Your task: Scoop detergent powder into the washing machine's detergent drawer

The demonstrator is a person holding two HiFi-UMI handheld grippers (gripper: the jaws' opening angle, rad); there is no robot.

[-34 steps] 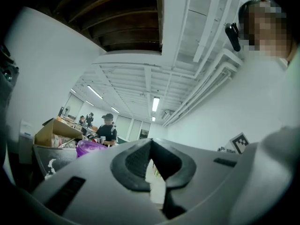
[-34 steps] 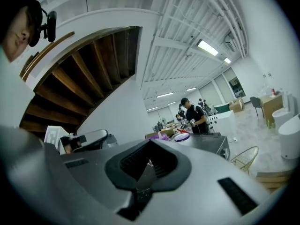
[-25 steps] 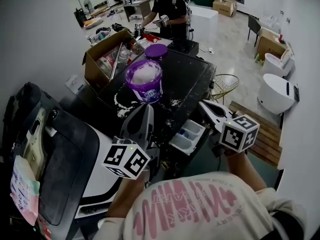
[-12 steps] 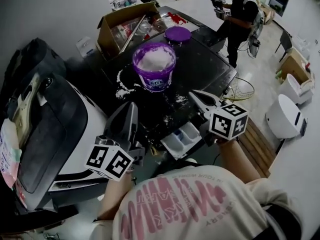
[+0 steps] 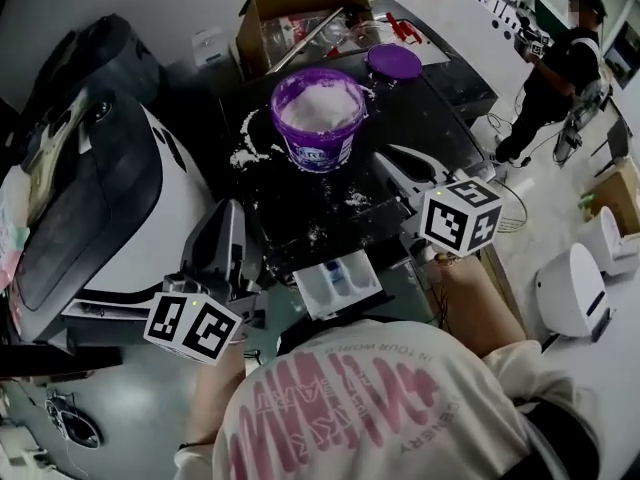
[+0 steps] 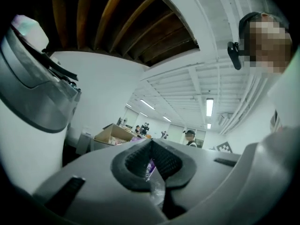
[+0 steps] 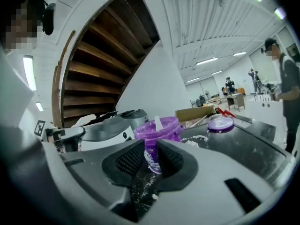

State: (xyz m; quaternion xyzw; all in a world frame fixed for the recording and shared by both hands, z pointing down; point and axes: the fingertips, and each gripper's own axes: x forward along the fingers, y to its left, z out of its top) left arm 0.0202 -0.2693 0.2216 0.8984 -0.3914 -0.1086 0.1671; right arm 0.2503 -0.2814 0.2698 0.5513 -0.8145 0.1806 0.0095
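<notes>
At the far left stands a white appliance (image 5: 175, 183) with a dark lid. Just beside it the left gripper (image 5: 228, 213) points away from the person over the front edge of the washing machine's black top (image 5: 300, 208). In the left gripper view its jaws are closed tip to tip with nothing caught between them.

The detergent drawer (image 5: 338, 280) is pulled out from the front of the machine, below and between the two grippers. Neither gripper touches it.

Farther back on the black top sits the purple tub (image 5: 318, 128), full of white powder, with loose powder (image 5: 245, 150) spilled around its left side. In the right gripper view a white handle (image 7: 158, 123) stands up out of the powder. Behind the tub is an open cardboard box (image 5: 300, 13), and the purple lid (image 5: 393, 61) lies to its right.

The right gripper (image 5: 390, 160) points toward the tub from the right, well short of it. Its jaws have just been opening and stand partly apart, with nothing between them. At the far right a person (image 5: 560, 68) stands on the floor.
</notes>
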